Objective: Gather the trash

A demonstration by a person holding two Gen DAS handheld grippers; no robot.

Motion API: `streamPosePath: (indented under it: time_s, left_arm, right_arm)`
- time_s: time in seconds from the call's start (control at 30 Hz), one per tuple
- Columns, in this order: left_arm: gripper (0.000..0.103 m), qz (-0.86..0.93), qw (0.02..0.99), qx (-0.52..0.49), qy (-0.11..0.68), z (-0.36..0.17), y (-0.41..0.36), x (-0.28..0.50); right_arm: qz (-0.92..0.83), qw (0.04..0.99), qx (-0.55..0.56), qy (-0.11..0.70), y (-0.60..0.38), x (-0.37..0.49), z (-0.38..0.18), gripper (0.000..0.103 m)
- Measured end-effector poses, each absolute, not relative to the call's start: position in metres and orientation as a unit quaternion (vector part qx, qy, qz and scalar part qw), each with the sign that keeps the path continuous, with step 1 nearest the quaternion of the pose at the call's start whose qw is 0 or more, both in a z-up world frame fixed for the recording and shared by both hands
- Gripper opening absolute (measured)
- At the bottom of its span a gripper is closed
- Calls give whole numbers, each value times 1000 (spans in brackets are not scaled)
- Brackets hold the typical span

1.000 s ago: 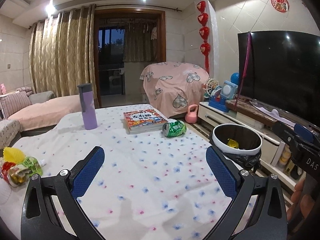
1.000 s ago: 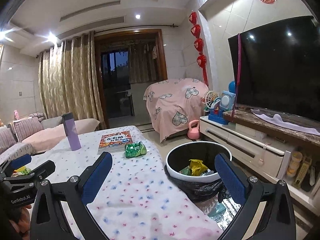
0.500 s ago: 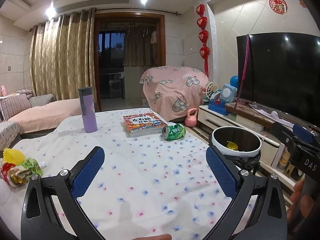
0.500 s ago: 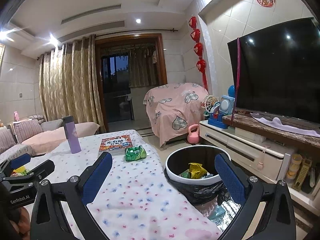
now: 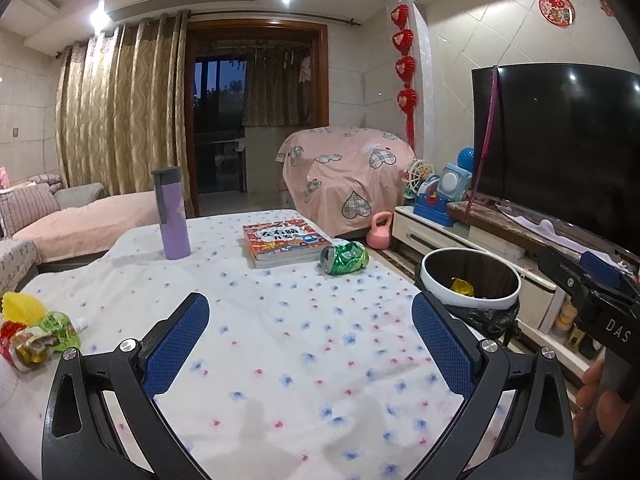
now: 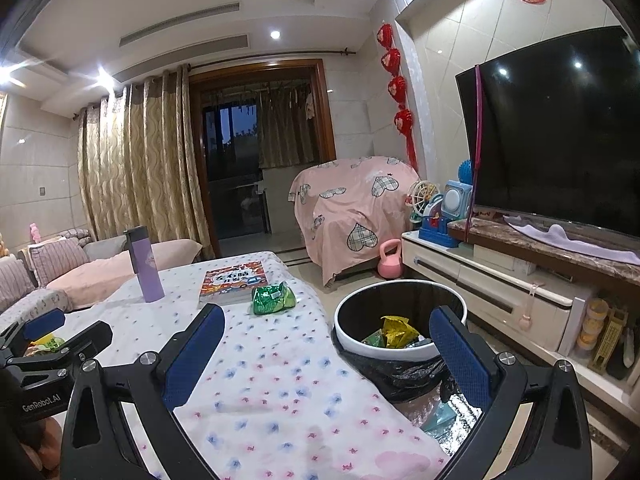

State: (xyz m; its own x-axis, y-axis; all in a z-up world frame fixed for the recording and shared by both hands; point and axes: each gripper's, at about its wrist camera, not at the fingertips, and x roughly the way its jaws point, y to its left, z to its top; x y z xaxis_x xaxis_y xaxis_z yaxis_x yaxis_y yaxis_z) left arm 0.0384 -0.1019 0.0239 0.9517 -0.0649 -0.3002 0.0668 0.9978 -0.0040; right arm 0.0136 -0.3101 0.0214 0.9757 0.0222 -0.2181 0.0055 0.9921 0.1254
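A crushed green can [image 5: 345, 258] lies on the floral tablecloth beside a book; it also shows in the right wrist view [image 6: 274, 299]. A pile of wrappers [image 5: 32, 332] lies at the table's left edge. A white-rimmed trash bin [image 5: 471, 283] with a black liner stands right of the table and holds yellow and green wrappers [image 6: 394, 332]. My left gripper [image 5: 310, 334] is open and empty above the table's near part. My right gripper [image 6: 328, 348] is open and empty over the table's right edge, next to the bin [image 6: 400, 316].
A purple bottle [image 5: 172, 214] and a book [image 5: 286, 243] stand on the table [image 5: 280, 360]. A TV cabinet [image 6: 500, 292] with a TV runs along the right. A pink kettlebell [image 6: 390, 264] sits on the floor. A sofa [image 5: 72, 220] lies at left.
Both views have tilted up slightly, so the table and bin sit a little lower in frame. Both grippers stay open and empty. Nothing on the table has moved.
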Motion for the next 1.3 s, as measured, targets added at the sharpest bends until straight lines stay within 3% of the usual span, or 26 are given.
streamPosePath:
  time_s: [1.3]
  left_arm:
    - [103,-41,986,7,162,17,-99,45]
  right_arm:
    - [10,991,67,115,-307,16,20,103]
